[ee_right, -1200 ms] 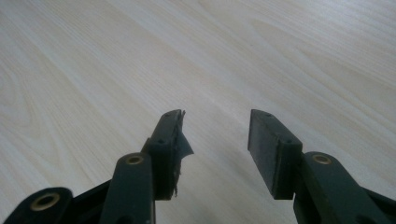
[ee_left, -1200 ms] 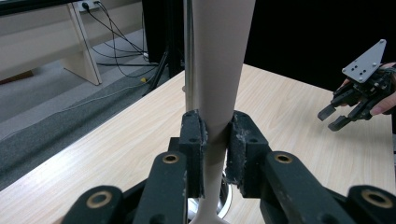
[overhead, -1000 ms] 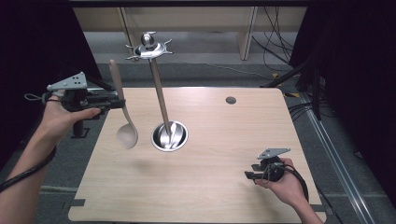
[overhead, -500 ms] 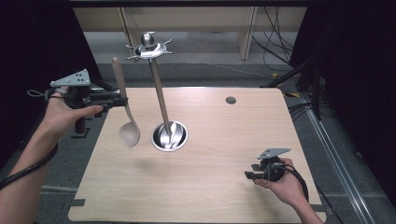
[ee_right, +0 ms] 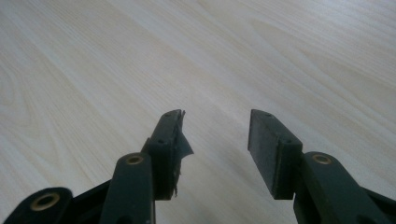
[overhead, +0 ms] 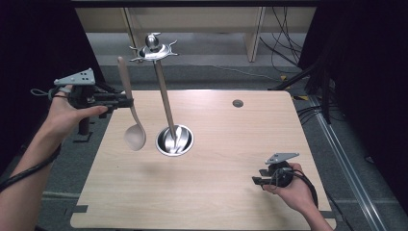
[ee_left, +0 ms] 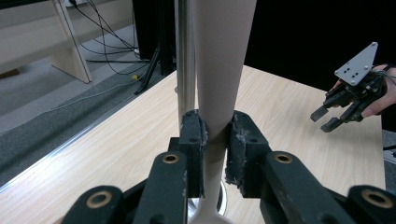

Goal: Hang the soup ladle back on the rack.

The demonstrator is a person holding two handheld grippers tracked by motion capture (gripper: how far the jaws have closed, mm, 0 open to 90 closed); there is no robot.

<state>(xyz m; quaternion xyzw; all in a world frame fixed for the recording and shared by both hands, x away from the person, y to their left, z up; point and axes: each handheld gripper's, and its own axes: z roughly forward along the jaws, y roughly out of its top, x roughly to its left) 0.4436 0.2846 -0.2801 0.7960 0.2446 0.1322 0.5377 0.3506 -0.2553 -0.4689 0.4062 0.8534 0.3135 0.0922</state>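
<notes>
- My left gripper [overhead: 129,101] is clamped on the handle of the beige spoon [overhead: 131,115]; in the left gripper view both pads [ee_left: 194,140] press against the handle [ee_left: 219,84] from either side.
- The spoon hangs nearly upright, bowl downward, handle tip upward. Its bowl [overhead: 135,137] sits above the left part of the table [overhead: 221,202], just left of the stand's base.
- The metal stand [overhead: 163,96] rises from a round shiny base [overhead: 174,140] near the table's middle. Its pole leans slightly in the high view and ends in a hooked crown [overhead: 154,49].
- In the left gripper view the pole [ee_left: 185,56] stands just behind the spoon handle, close beside it; I cannot tell whether they touch.
- My right gripper [overhead: 257,180] rests low at the near right part of the table, well apart from the stand. Its jaws stand apart with nothing between them, with bare table surface [ee_right: 140,56] beyond.
- The left hand [overhead: 67,115] is held off the table's left edge.
</notes>
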